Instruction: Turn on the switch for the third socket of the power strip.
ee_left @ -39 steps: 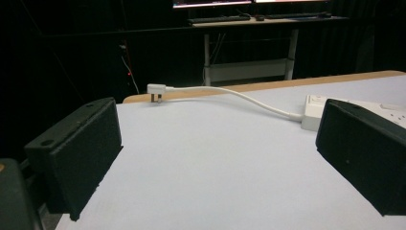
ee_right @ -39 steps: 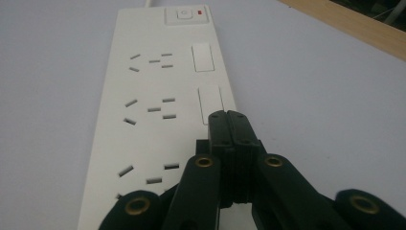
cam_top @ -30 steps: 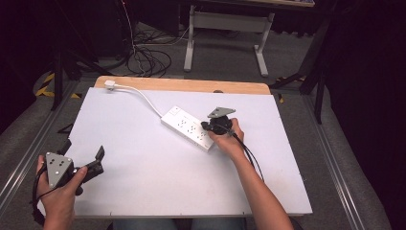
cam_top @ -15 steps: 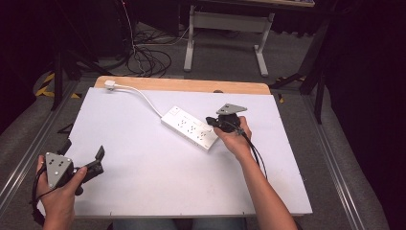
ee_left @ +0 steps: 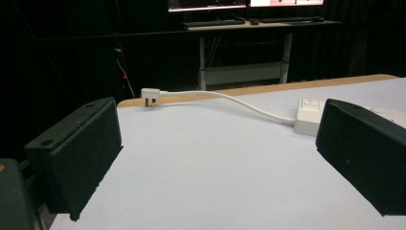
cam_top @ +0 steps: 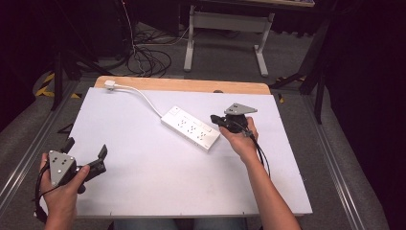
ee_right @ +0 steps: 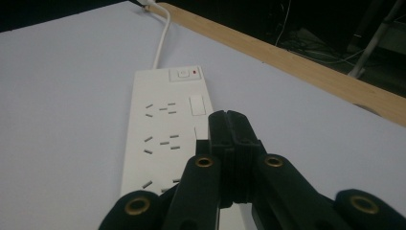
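A white power strip (cam_top: pixel 190 128) lies at an angle on the white tabletop (cam_top: pixel 143 182). Its cable (cam_top: pixel 143 98) runs to a white plug (cam_top: pixel 109 85) at the far left corner. My right gripper (cam_top: pixel 216 119) is just right of the strip's near end, and it is shut with nothing between the jaws. In the right gripper view the shut tips (ee_right: pixel 229 120) hover over the strip's (ee_right: pixel 163 134) right edge, short of its switch (ee_right: pixel 183 73). My left gripper (cam_top: pixel 86 149) is held open near the front left corner. In the left gripper view its jaws (ee_left: pixel 215 158) stand wide apart, framing the plug (ee_left: pixel 149 93) and strip end (ee_left: pixel 309 115).
A wooden edge (cam_top: pixel 191 85) borders the far side of the table. Beyond it on the floor are tangled cables (cam_top: pixel 148 57) and a desk frame (cam_top: pixel 225 28). Metal rails (cam_top: pixel 335 172) run along both sides of the table.
My right gripper has drifted a little to the right, away from the strip's near end. The left gripper and the strip have stayed still.
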`<state>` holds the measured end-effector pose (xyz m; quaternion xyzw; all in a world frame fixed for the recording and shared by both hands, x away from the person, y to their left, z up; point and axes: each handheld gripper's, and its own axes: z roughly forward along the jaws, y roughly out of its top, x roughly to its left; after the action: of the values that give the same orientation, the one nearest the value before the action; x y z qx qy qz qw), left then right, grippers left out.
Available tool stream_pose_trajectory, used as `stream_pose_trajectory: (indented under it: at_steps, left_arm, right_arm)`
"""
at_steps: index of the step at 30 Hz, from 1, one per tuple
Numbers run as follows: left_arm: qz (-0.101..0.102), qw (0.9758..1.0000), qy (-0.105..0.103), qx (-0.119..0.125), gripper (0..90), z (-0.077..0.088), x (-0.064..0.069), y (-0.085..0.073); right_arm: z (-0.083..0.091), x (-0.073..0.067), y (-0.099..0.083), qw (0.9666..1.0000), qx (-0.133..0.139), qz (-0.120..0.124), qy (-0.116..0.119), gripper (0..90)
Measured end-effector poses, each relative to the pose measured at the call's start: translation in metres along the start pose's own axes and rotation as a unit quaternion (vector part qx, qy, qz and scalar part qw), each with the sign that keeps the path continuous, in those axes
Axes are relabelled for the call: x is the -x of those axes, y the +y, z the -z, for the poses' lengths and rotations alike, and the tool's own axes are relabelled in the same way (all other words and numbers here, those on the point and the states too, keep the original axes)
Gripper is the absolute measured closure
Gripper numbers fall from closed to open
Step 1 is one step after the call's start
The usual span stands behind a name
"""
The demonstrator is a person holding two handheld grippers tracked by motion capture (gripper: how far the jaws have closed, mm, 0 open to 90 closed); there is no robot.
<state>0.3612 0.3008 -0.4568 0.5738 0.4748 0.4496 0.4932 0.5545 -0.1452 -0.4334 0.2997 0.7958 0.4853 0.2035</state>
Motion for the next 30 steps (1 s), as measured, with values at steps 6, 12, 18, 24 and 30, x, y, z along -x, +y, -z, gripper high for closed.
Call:
stream_pose_trajectory:
  at_steps: [6, 12, 18, 24, 30]
  left_arm:
    - [0.000, 1.0000, -0.006, -0.001, 2.2, -0.004, 0.002, 0.001]
    - [-0.001, 1.0000, -0.009, -0.001, 2.2, -0.006, 0.003, 0.001]
    - [-0.001, 0.9999, -0.010, 0.000, 2.2, -0.007, 0.004, 0.001]
    - [0.000, 0.9999, -0.011, 0.001, 2.3, -0.007, 0.004, 0.001]
    - [0.001, 1.0000, -0.010, 0.001, 2.3, -0.007, 0.003, 0.002]
  right_arm:
    - [0.012, 0.000, 0.001, 0.9997, 0.022, -0.007, -0.001, 90.0]
    - [0.024, 0.001, 0.000, 0.9991, 0.041, -0.015, 0.001, 88.0]
    - [0.041, -0.001, 0.000, 0.9981, 0.061, -0.013, -0.003, 81.1]
    - [0.064, -0.001, -0.002, 0.9958, 0.090, -0.015, -0.008, 75.1]
    - [0.082, 0.003, -0.009, 0.9944, 0.103, -0.020, -0.014, 72.7]
